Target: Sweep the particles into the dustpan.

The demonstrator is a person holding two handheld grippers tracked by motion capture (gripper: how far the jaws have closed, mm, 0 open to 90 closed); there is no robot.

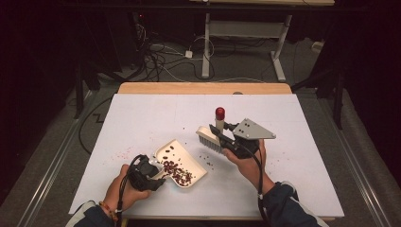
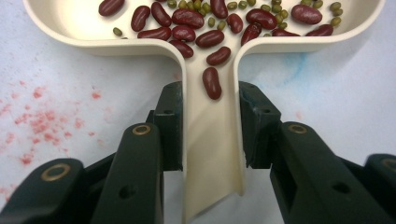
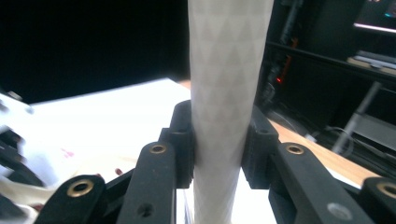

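Beans (image 1: 177,171), dark red with small green ones mixed among them, lie heaped in the cream dustpan (image 1: 189,158) that I hold at the near left of the white table (image 1: 142,118). My left gripper (image 1: 147,174) is clamped on the dustpan's handle (image 2: 212,154): in the left gripper view the two black jaws press against its two sides, and one red bean (image 2: 211,83) rests in the handle's channel just ahead of my pads (image 2: 170,121). The pan's open edge points away from me and to the right, toward the brush. Red specks (image 2: 42,123) stain the table to the left of the handle, and a faint blue smear (image 2: 299,63) marks it to the right.

My right gripper (image 1: 227,139) is closed around the pale handle (image 3: 229,93) of a hand brush (image 1: 210,139), which in the right gripper view rises between the jaws, gripped on both sides. In the high view the brush's white bristles (image 1: 208,142) sit just above the table, right of the dustpan and a little apart from it, and the handle's red cap (image 1: 220,113) points away from me. The grey three-cornered plate (image 1: 253,129) on this gripper tilts to the right. A few loose beans (image 1: 205,158) remain scattered on the table between brush and pan. Both of my hands enter from the near edge, sleeves dark.
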